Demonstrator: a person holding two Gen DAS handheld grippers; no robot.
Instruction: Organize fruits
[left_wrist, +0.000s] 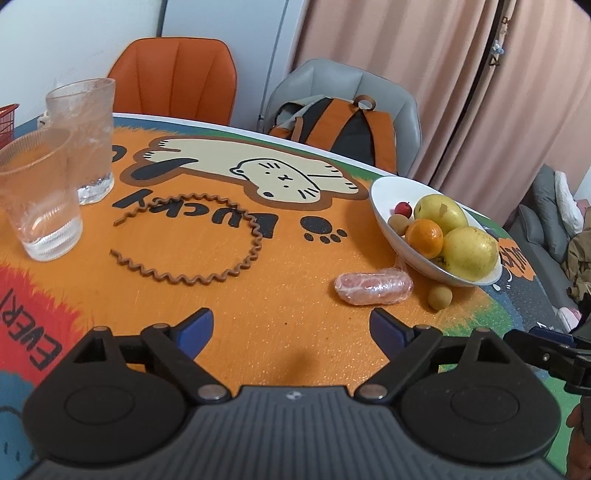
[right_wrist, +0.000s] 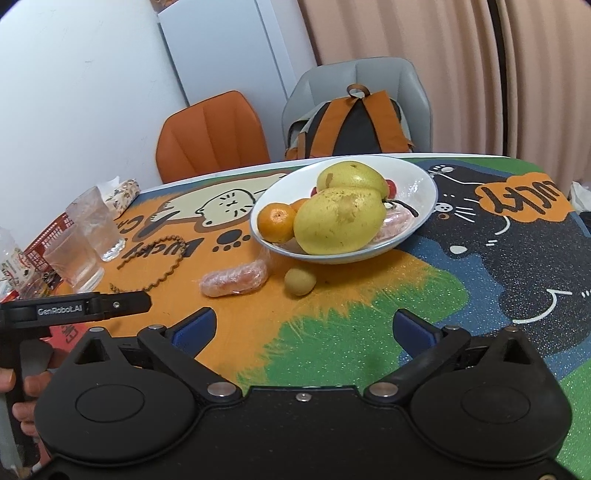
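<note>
White bowl (left_wrist: 380, 206) — pears (left_wrist: 469, 253), orange (left_wrist: 424, 238)

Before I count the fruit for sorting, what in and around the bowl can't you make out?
- Bowl contents, right wrist view: two big yellow fruits hide most of a red fruit and a wrapped piece behind them.
- Bowl's far side, left wrist view: the same yellow fruits block it.
- Wrapped piece on the table: the film blurs what it is.

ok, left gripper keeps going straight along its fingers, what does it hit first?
Probably bare tablecloth. The left gripper is open and empty, tilted down at the table; the wrapped fruit lies slightly right of that line, though depth is hard to judge.
</note>
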